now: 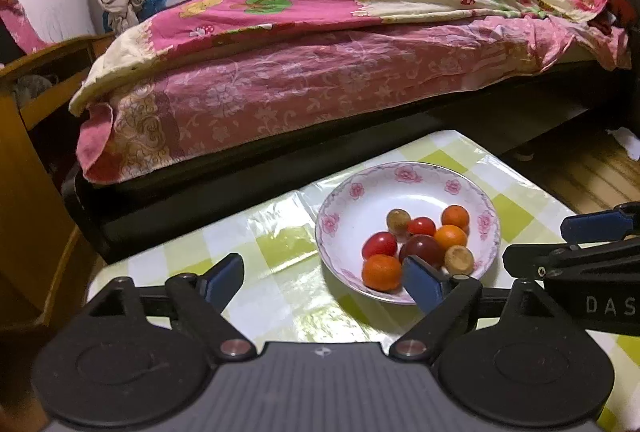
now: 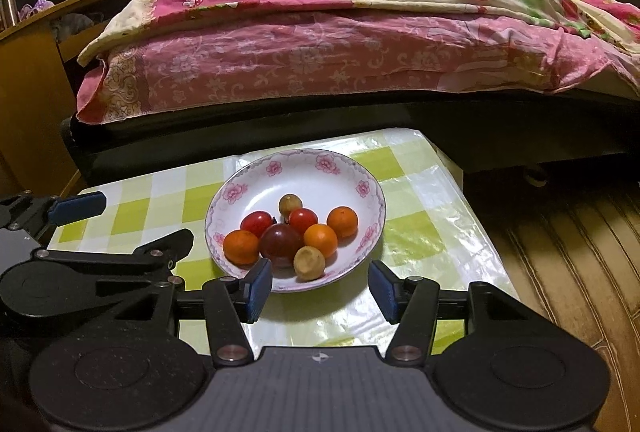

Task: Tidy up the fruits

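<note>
A white plate with a pink flower rim (image 1: 352, 192) (image 2: 248, 188) stands on the green checked table (image 1: 280, 244) (image 2: 420, 240). It holds several small fruits: oranges (image 1: 381, 272) (image 2: 241, 246), red tomatoes (image 1: 379, 245) (image 2: 256, 223), a dark red fruit (image 1: 421, 249) (image 2: 281, 242) and tan longans (image 1: 459, 259) (image 2: 309, 262). My left gripper (image 1: 324, 282) is open and empty, left of the plate, its right finger over the near rim. My right gripper (image 2: 320, 288) is open and empty at the plate's near rim. Each gripper shows at the edge of the other view.
A bed with a pink quilt (image 1: 320, 44) (image 2: 320, 32) lies just beyond the table. A wooden cabinet (image 1: 24, 168) (image 2: 28, 80) stands at the left. Wooden floor (image 2: 568, 256) lies to the right of the table edge.
</note>
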`<state>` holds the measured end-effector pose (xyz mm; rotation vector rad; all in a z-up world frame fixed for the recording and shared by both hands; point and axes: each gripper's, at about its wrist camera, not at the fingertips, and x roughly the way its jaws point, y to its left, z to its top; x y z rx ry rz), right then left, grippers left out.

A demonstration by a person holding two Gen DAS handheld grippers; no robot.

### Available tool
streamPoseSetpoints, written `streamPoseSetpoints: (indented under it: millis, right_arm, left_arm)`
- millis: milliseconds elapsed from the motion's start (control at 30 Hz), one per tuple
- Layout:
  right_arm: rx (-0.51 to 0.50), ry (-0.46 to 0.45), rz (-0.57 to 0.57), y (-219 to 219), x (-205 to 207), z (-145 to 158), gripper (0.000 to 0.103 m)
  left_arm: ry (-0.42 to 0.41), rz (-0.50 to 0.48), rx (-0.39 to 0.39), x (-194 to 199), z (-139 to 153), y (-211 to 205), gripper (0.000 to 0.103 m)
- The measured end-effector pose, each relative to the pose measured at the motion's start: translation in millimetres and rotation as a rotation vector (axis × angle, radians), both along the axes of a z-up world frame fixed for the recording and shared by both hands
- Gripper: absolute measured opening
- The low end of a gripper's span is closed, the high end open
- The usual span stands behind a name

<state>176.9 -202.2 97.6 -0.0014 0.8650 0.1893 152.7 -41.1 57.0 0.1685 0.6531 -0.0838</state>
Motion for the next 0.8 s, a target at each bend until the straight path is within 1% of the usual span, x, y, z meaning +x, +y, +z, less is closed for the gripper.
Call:
streamPoseSetpoints:
  millis: [67, 333, 467, 800]
  right_arm:
    - [0.009, -0.001, -0.008, -1, -4, 2, 0.05]
    - [0.017, -0.01, -0.017, 0, -22, 6, 0.051]
    - [0.019, -0.015, -0.026, -2, -30, 8, 0.052]
    - [0.019, -0.012, -0.033, -3, -50, 10, 0.052]
  left_arm:
    - [0.008, -0.001, -0.014, -3, 0, 1, 0.097]
    - [0.007, 0.007, -0.02, -18, 1, 1, 0.099]
    - [0.007, 0.014, -0.034, -25, 3, 4, 0.103]
    - [0.019, 0.025, -0.047, -46, 2, 7, 0.103]
